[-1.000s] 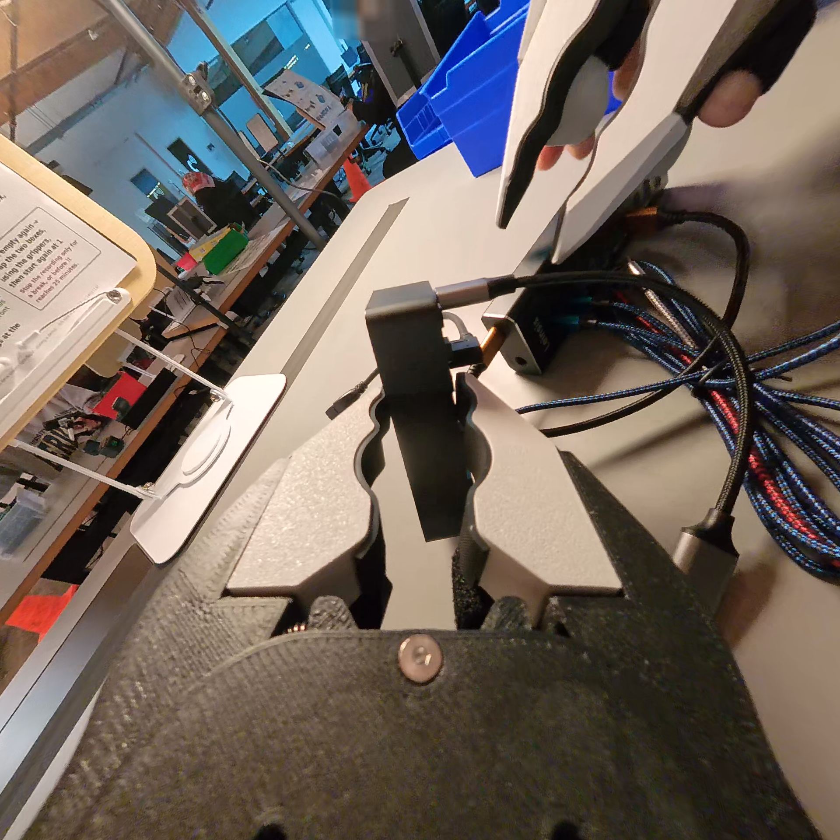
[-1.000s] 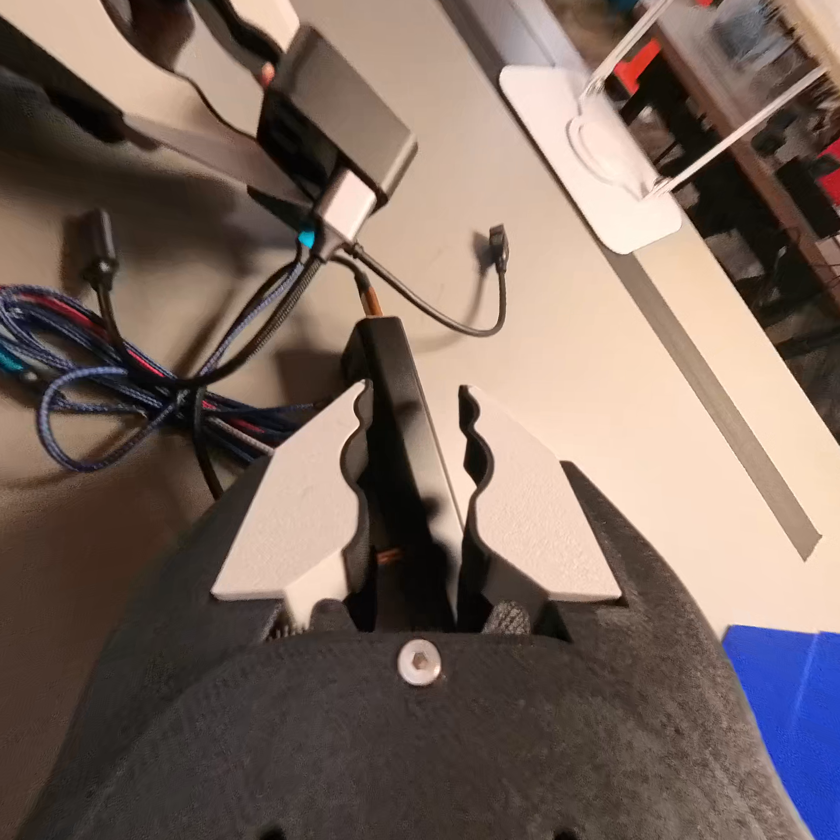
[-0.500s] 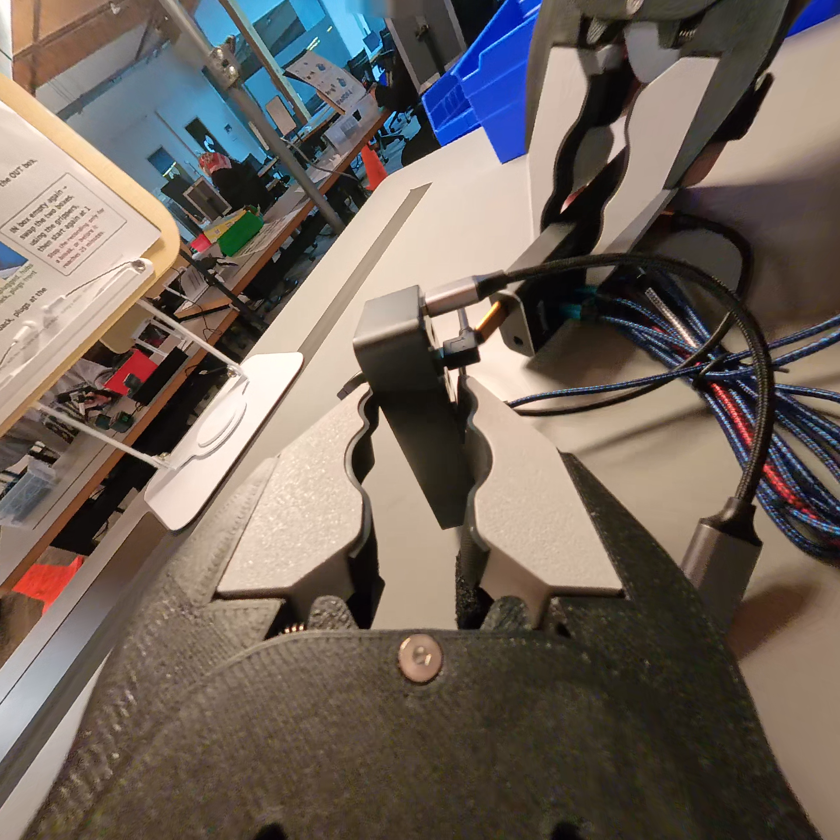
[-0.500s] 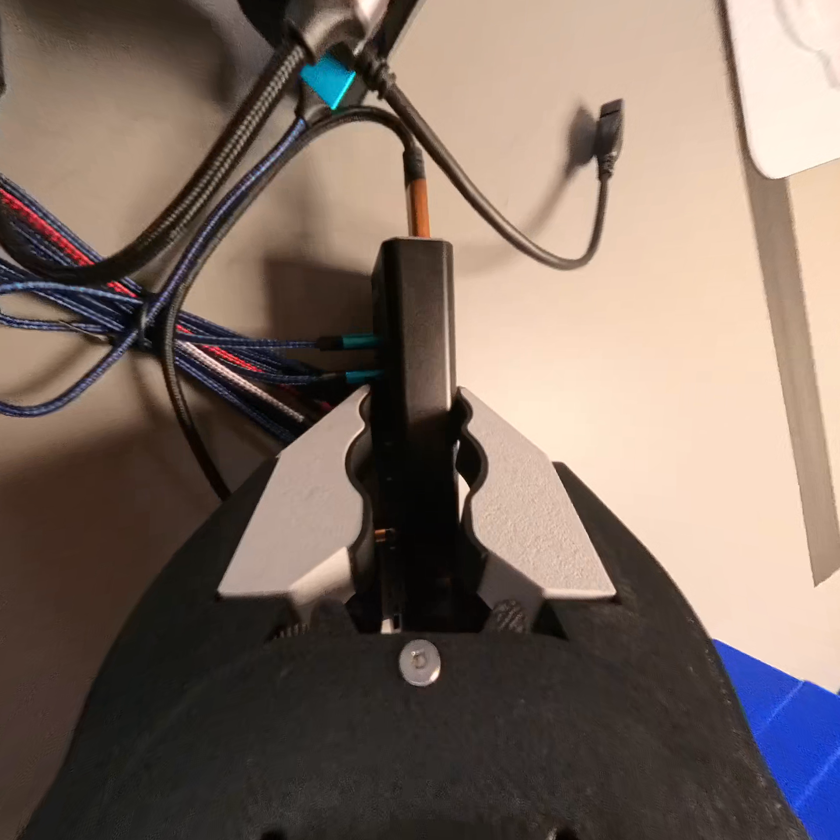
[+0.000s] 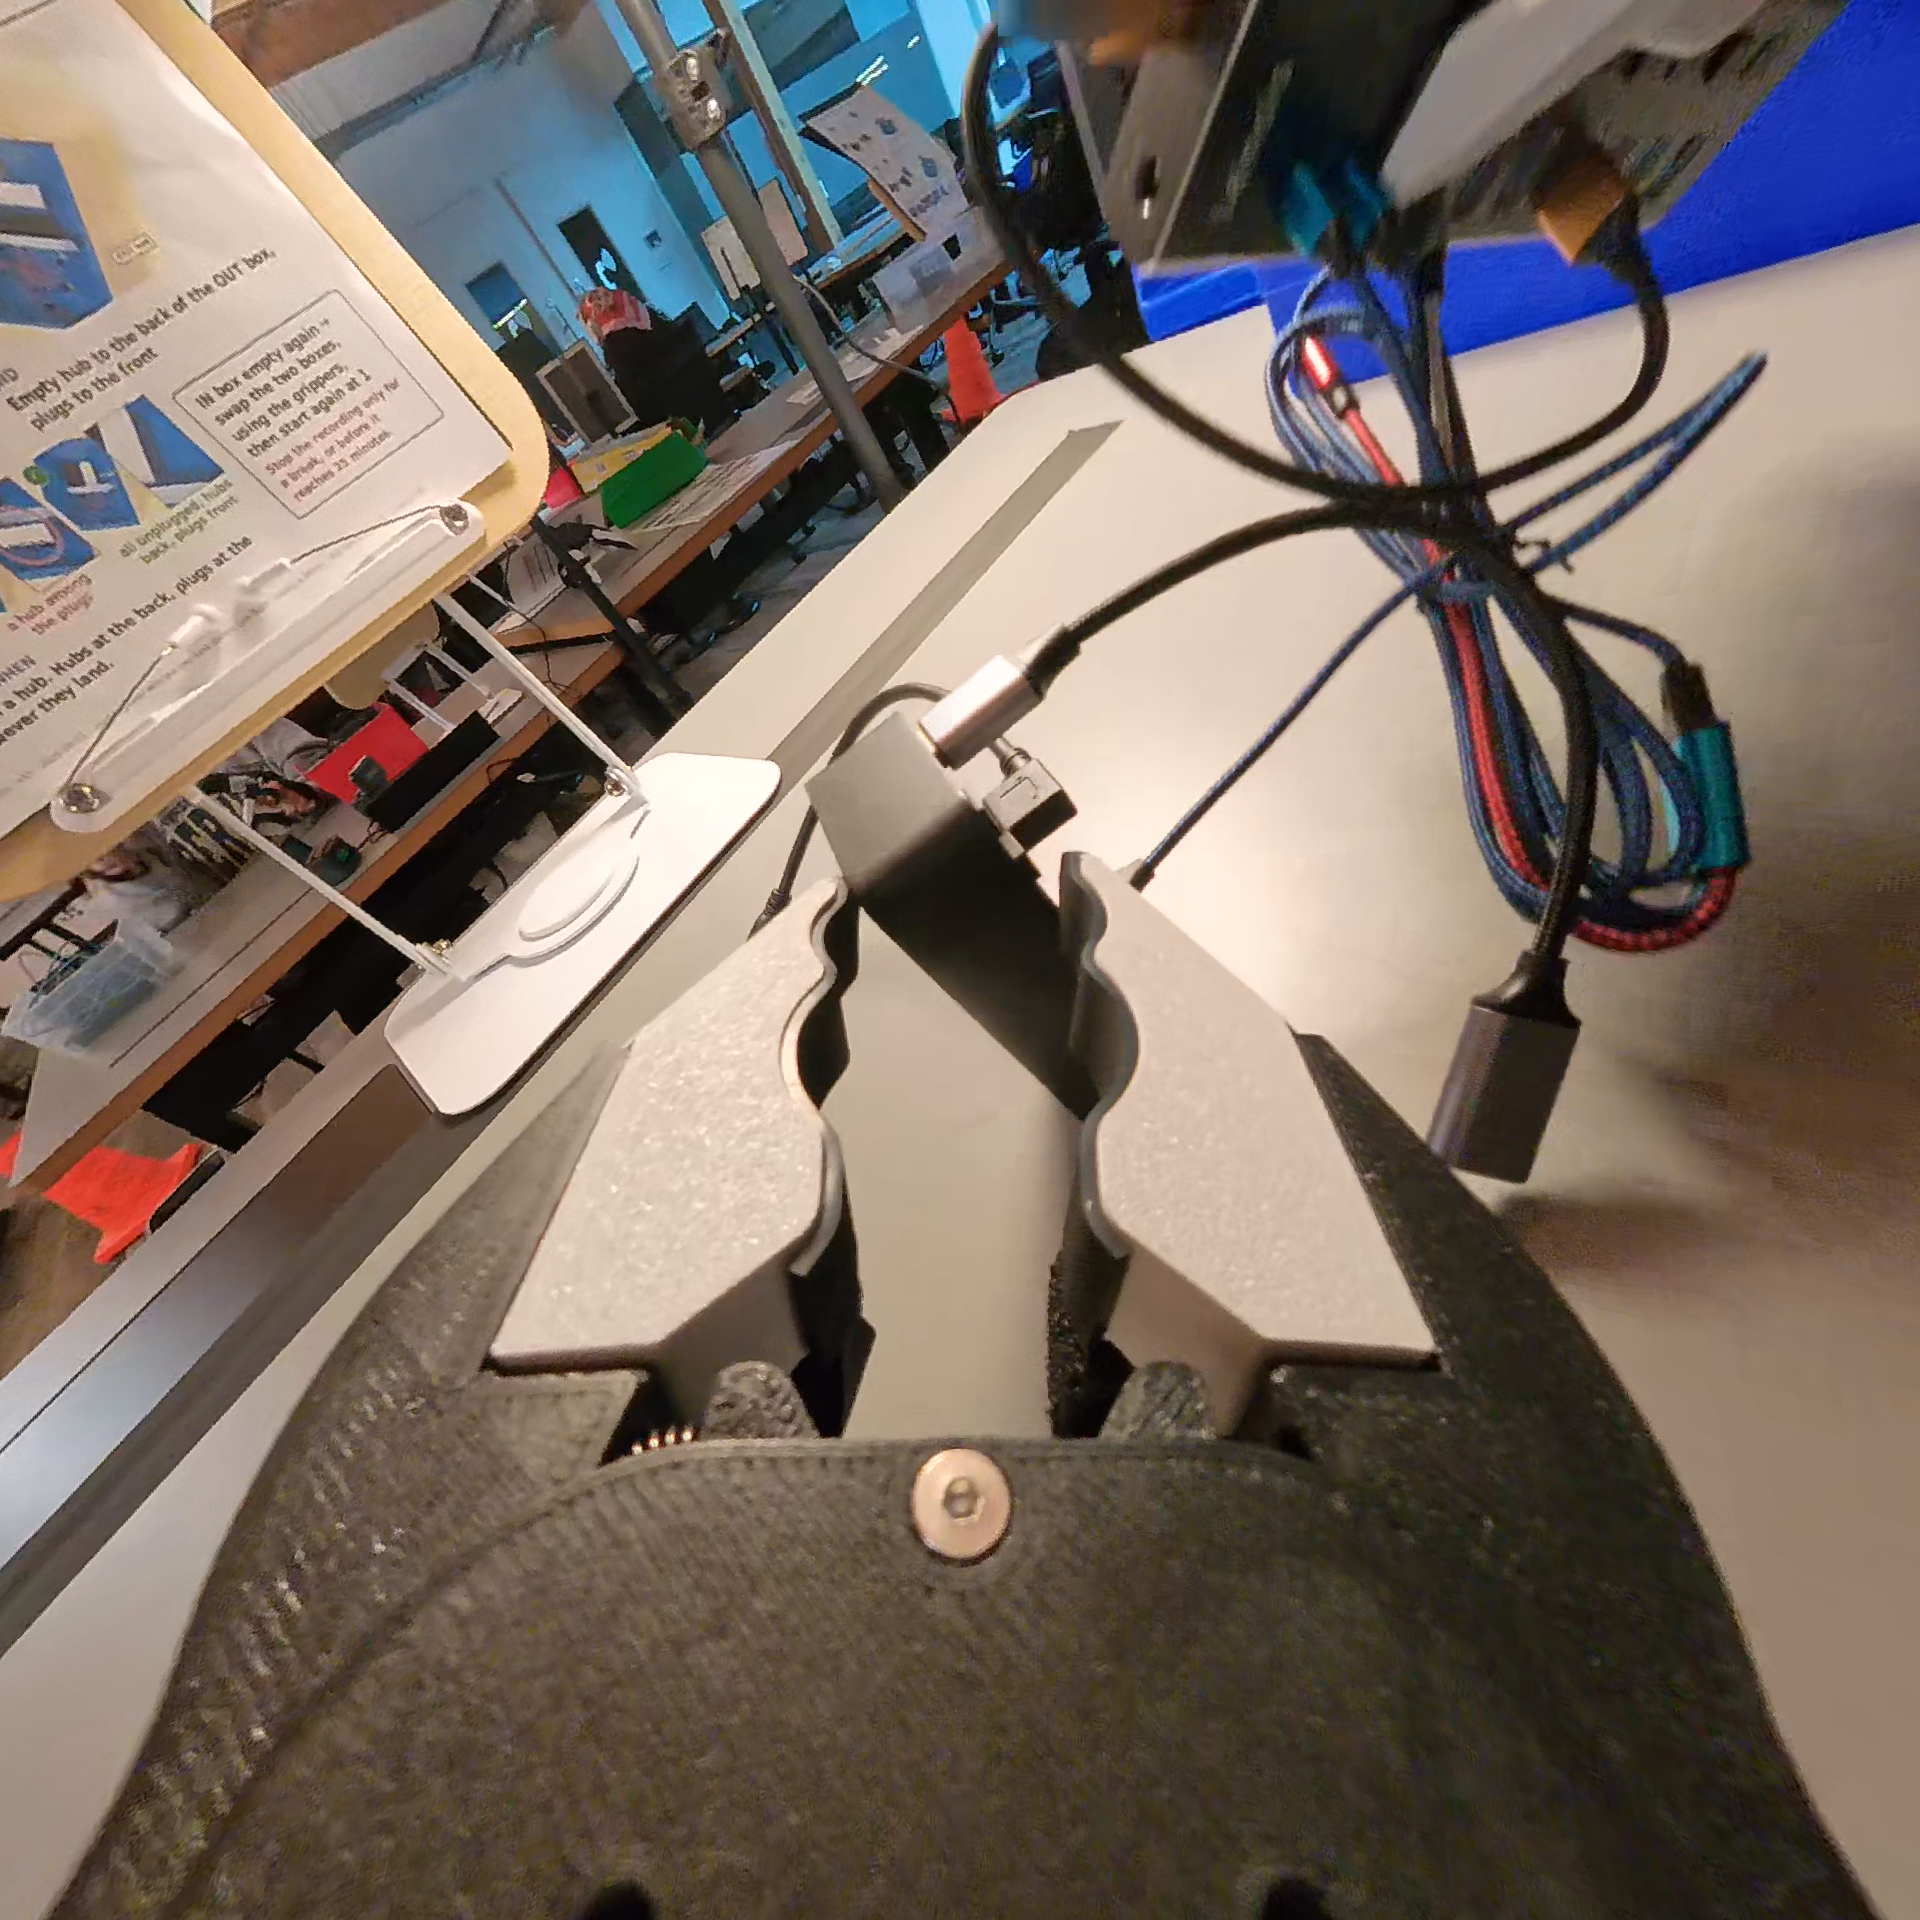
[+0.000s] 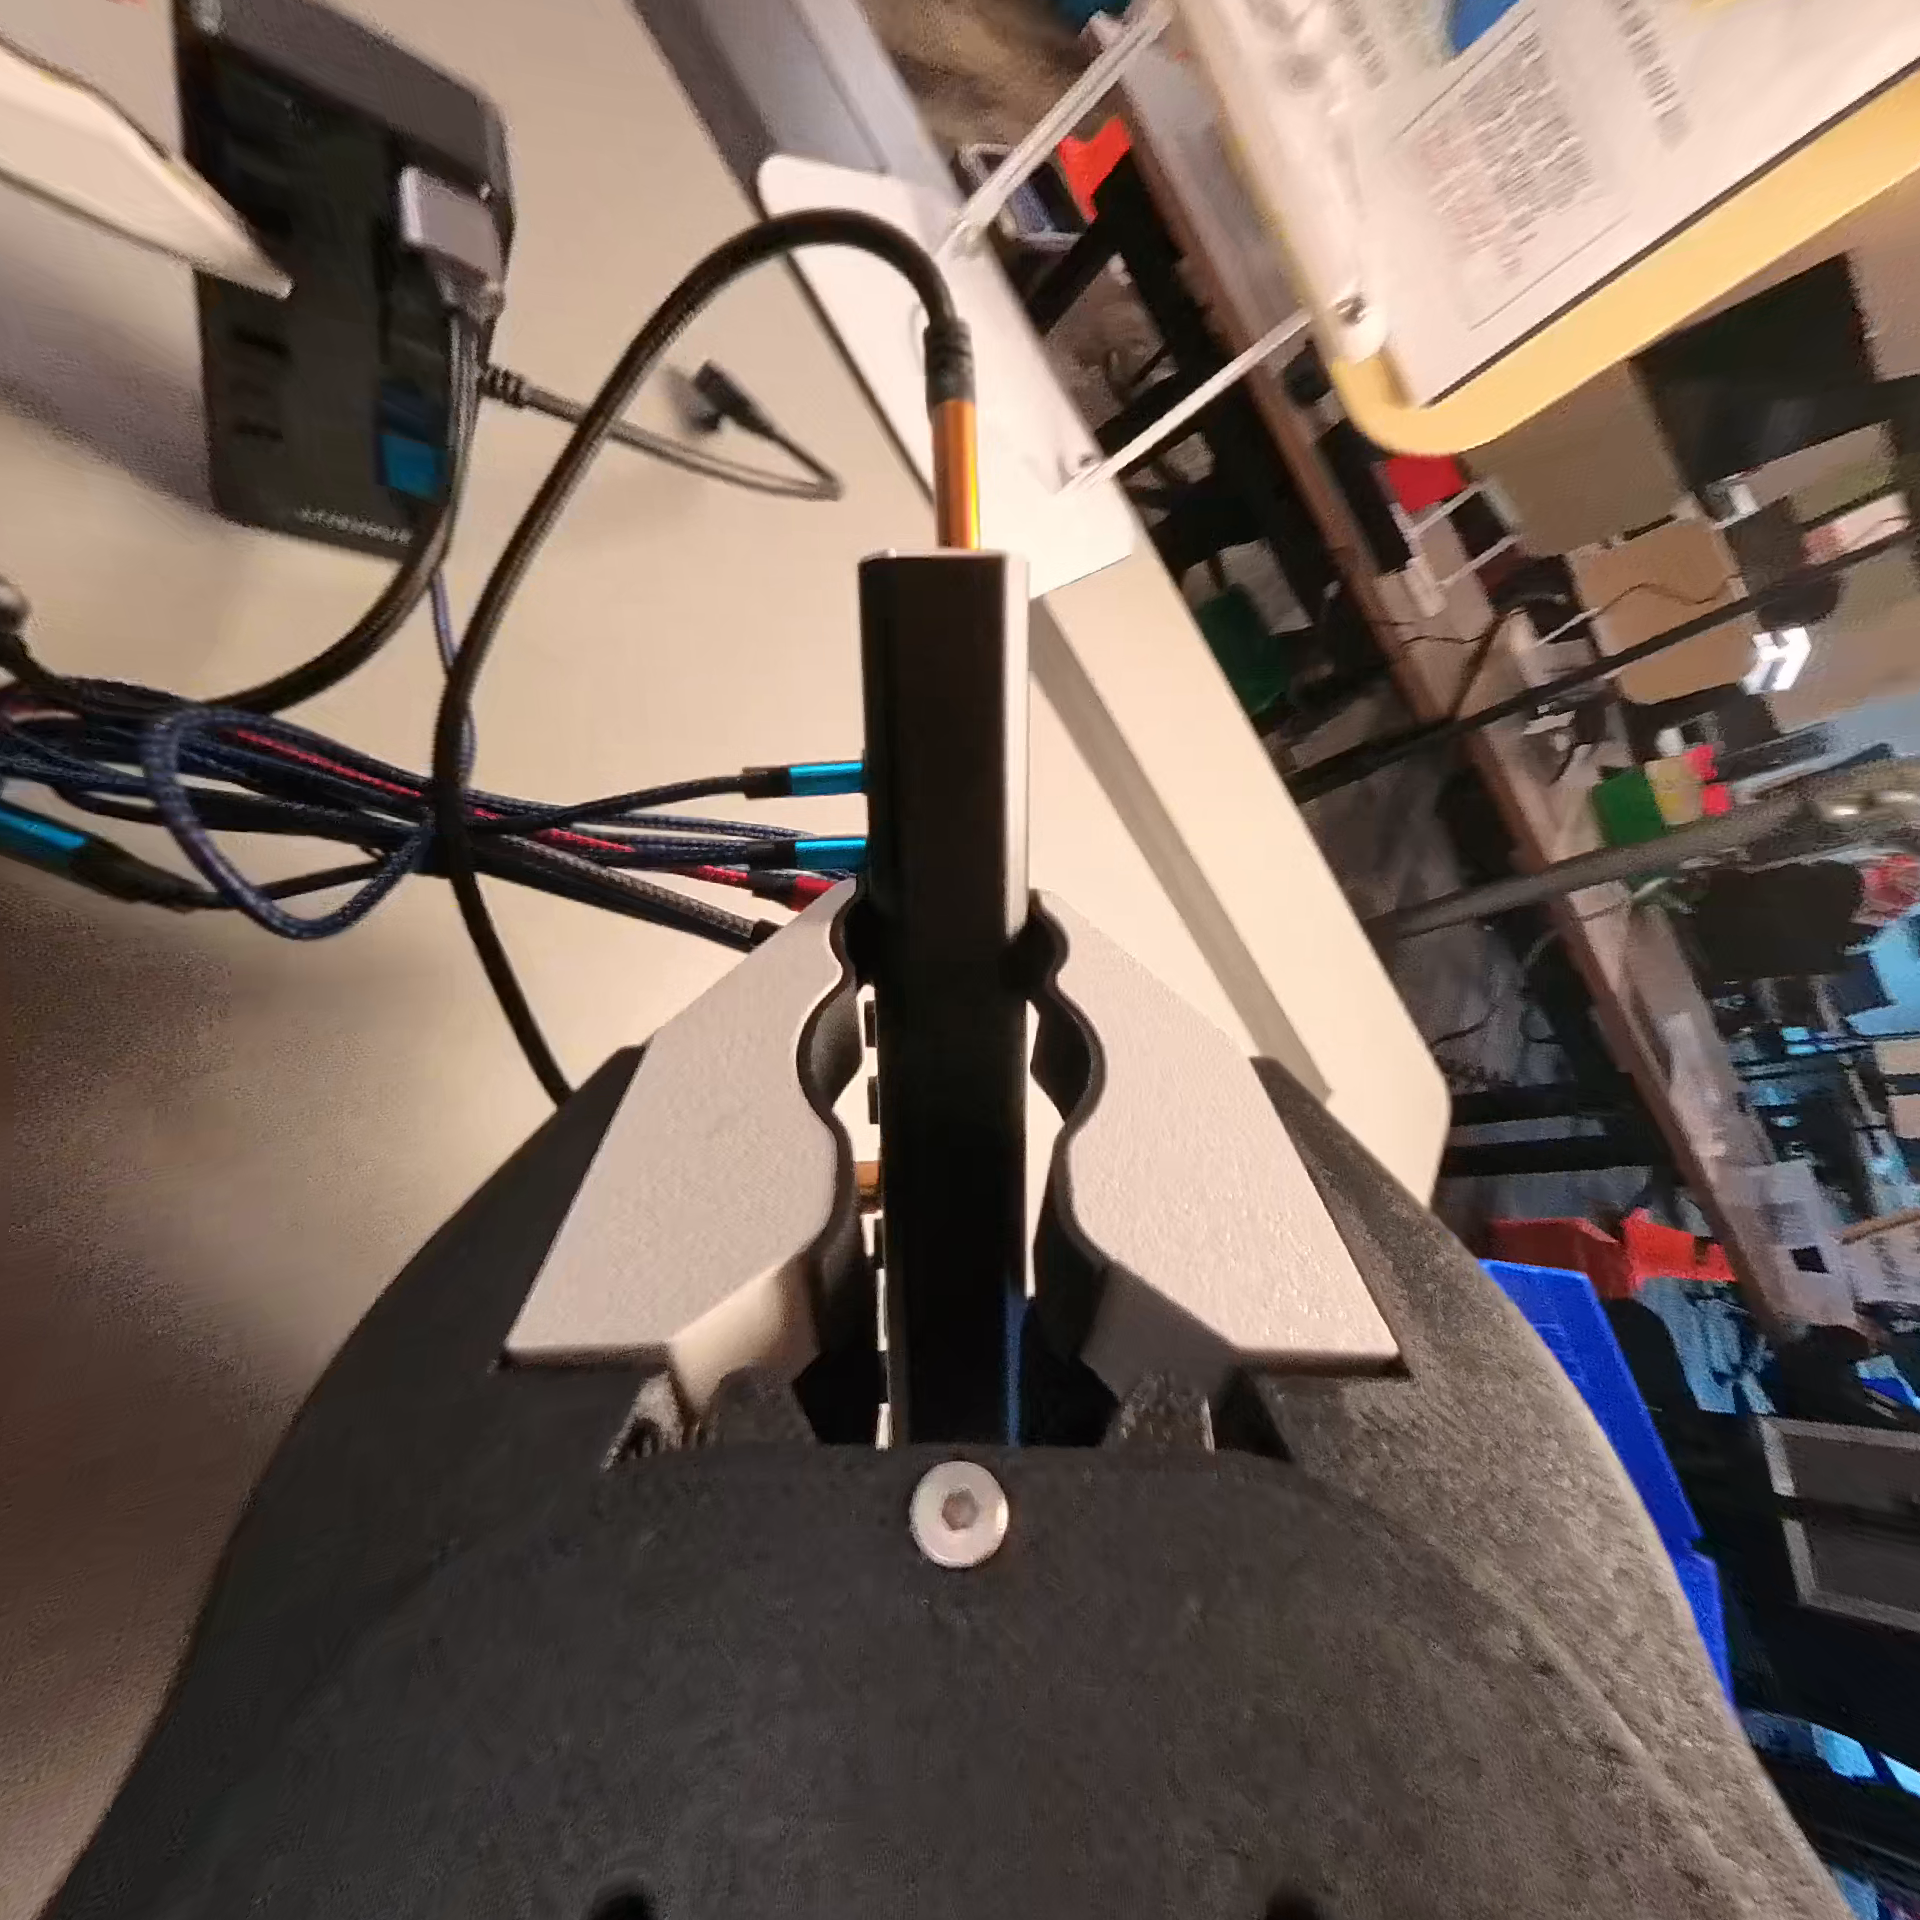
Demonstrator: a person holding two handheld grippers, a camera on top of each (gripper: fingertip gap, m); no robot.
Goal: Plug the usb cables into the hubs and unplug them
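Note:
My left gripper [image 5: 951, 894] is shut on a dark grey hub [image 5: 925, 842] that carries a silver plug [image 5: 982, 707] and a small black plug. My right gripper [image 6: 940, 914] is shut on a long black hub [image 6: 940, 831], held upright above the table, with an orange-collared cable [image 6: 954, 457] at its top end and teal plugs [image 6: 826, 774] in its left side. The black hub shows blurred at the top of the left wrist view [image 5: 1247, 125], lifted, with a bundle of blue and red braided cables [image 5: 1621, 769] hanging from it. The grey hub also shows at upper left in the right wrist view [image 6: 332, 301].
A white stand base [image 5: 582, 925] holding a sheet on a wooden board [image 5: 208, 343] stands at the table's left edge. Blue bins [image 5: 1558, 260] stand at the back. A loose grey cable end [image 5: 1501, 1081] hangs at the right. Other workbenches lie beyond the table. Tip to tip, the grippers are about 20 cm apart.
My right gripper has lifted the black hub off the table and tilted it upright, pulling the cable bundle up with it. The left gripper keeps hold of the grey hub.

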